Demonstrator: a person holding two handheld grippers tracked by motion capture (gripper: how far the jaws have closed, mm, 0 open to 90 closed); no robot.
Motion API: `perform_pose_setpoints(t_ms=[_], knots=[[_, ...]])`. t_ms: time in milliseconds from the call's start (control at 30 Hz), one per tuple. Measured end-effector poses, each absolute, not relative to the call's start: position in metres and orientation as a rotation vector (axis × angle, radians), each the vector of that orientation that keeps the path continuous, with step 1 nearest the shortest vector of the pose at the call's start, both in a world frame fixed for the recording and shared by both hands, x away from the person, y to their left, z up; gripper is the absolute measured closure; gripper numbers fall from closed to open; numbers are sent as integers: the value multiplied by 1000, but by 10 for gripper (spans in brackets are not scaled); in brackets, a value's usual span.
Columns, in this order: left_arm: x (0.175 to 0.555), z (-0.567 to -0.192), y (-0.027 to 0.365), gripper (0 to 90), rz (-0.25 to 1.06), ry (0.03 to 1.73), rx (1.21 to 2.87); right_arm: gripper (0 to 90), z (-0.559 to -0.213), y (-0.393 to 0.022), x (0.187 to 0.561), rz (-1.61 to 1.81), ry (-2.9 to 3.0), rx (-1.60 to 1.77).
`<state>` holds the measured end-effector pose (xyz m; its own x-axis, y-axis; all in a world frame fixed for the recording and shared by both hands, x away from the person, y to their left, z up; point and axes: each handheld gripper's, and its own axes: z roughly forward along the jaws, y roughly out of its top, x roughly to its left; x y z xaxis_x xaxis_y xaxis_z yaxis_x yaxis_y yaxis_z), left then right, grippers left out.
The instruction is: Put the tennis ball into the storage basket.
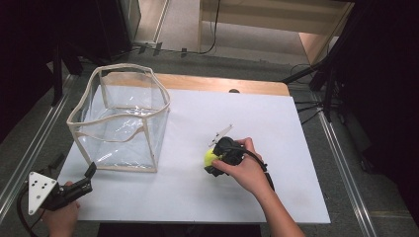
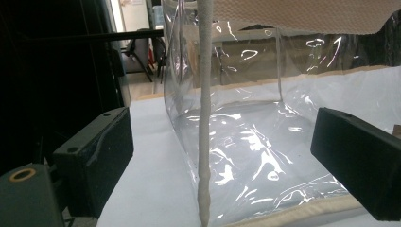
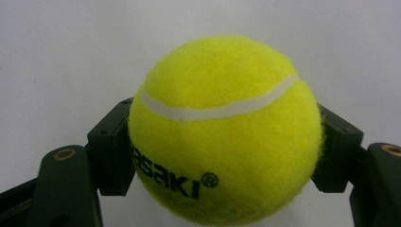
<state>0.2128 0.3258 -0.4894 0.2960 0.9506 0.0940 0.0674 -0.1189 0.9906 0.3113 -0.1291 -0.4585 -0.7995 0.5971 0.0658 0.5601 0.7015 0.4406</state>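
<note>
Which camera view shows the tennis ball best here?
The right gripper view: the tennis ball fills the frame, with its white seam and black lettering sharp, clamped between the right tongs. The high view shows it as a small yellow patch, partly covered by the tongs and hand. The left gripper view faces the clear bag.

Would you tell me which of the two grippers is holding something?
The right gripper, shut on the tennis ball; the left gripper stands open.

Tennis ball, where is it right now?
The tennis ball sits clamped in the right claw near the middle of the white table in the high view, right of the clear bag.
</note>
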Motion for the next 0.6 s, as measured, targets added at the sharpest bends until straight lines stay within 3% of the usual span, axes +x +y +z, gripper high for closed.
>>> perform_pose_setpoints(t_ms=[600], knots=[[213, -489, 326, 69, 1018, 992, 1474, 235, -449, -99, 324, 698, 2859, 894]])
